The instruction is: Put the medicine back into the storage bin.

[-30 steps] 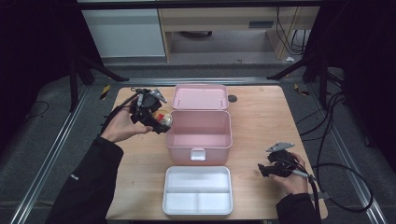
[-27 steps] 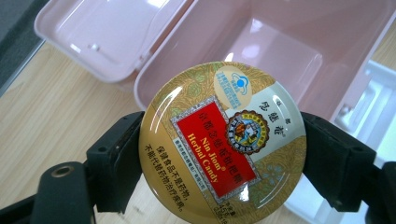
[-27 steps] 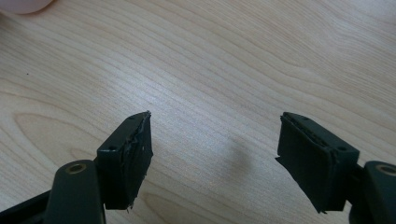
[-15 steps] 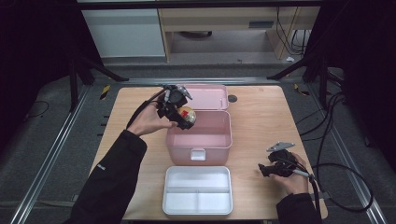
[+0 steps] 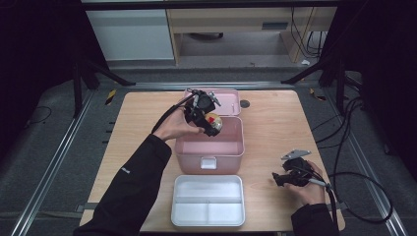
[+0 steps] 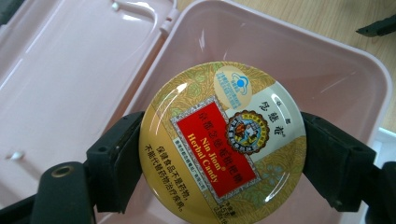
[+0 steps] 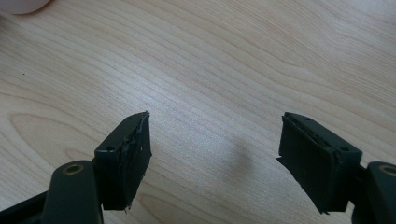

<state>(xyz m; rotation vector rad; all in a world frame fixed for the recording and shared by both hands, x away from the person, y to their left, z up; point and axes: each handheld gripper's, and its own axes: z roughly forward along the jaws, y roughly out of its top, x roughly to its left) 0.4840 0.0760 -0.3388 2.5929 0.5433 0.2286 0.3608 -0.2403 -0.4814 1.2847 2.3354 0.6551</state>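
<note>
A round gold candy tin (image 6: 223,142) with a red label sits clamped between the jaws of my left gripper (image 5: 210,123). I hold it over the back left part of the open pink box (image 5: 231,147), above its hollow. The box's lid (image 5: 231,101) lies flat behind it. In the left gripper view the tin (image 6: 223,142) hangs over the pink box interior (image 6: 299,70), with the lid (image 6: 70,84) to the left. My right gripper (image 5: 279,179) rests low at the table's right front, jaws wide apart over bare wood (image 7: 215,140), nothing between them.
A white divided tray (image 5: 209,200) lies at the front edge, just before the pink box. A small dark round spot (image 5: 244,103) marks the table behind the box. Cables trail off the table's right side.
My left hand has carried the tin rightward from beside the box to above its back left part. The right hand has stayed where it was.
</note>
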